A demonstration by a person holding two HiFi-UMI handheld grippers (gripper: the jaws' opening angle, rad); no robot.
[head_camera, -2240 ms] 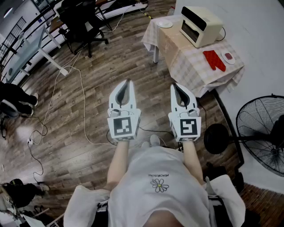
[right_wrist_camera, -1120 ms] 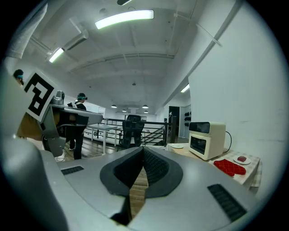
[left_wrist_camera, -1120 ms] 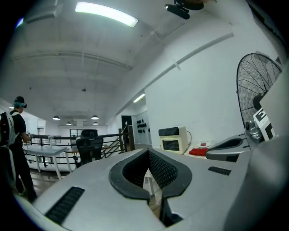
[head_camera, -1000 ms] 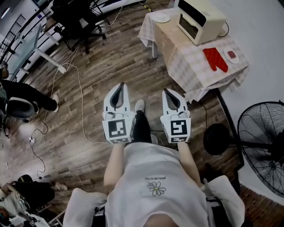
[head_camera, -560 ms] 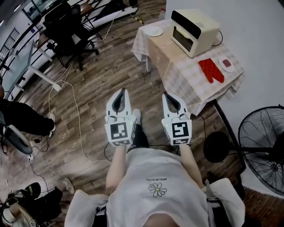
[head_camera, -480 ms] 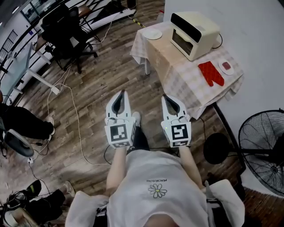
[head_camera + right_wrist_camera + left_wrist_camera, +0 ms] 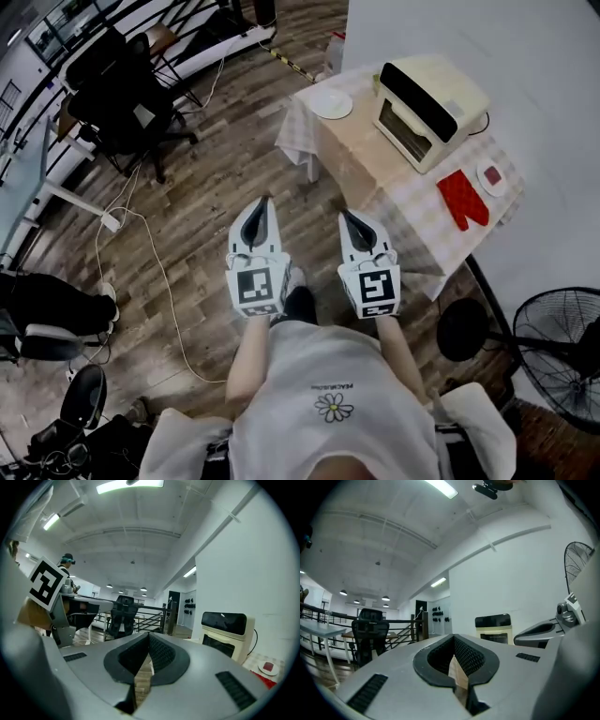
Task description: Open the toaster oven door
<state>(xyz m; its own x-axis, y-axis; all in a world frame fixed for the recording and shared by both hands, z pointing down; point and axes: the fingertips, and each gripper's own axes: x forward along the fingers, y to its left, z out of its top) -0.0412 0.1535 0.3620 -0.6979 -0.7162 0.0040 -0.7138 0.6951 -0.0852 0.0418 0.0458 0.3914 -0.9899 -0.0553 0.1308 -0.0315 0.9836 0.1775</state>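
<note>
**Head view**
- Left gripper (image 7: 266, 201): jaws pressed together with nothing in them. I carry it low in front of my waist, tip forward.
- Right gripper (image 7: 345, 215): same condition, closed and empty, level with its partner. My reading is that both are shut because there is nothing within reach to take.
- Toaster oven (image 7: 431, 111): cream body with a dark front. It stands on the table (image 7: 394, 202) under a checked cloth, ahead and to my right, well apart from both grippers. The door looks shut.
- Also on the table: a red oven mitt (image 7: 464, 200) beside a small dish (image 7: 491, 175) on the near side of the oven, and a white plate (image 7: 331, 103) at the far corner. None of them lies in front of the oven door.
- Floor fan (image 7: 562, 328): beyond the table's near end, at my right.

**Left gripper view**
- The ribbed pads meet along one line and only floor shows behind them.
- The oven sits small and distant, right of the jaw line. The right gripper's body lies alongside.

**Right gripper view**
- The pads are likewise closed on nothing.
- The oven is larger here and off to the right, with its glass door upright and closed.
- Judgement: the task has not begun. The right gripper is the nearer one, and it would have to part its jaws before taking the door's top edge.
</note>
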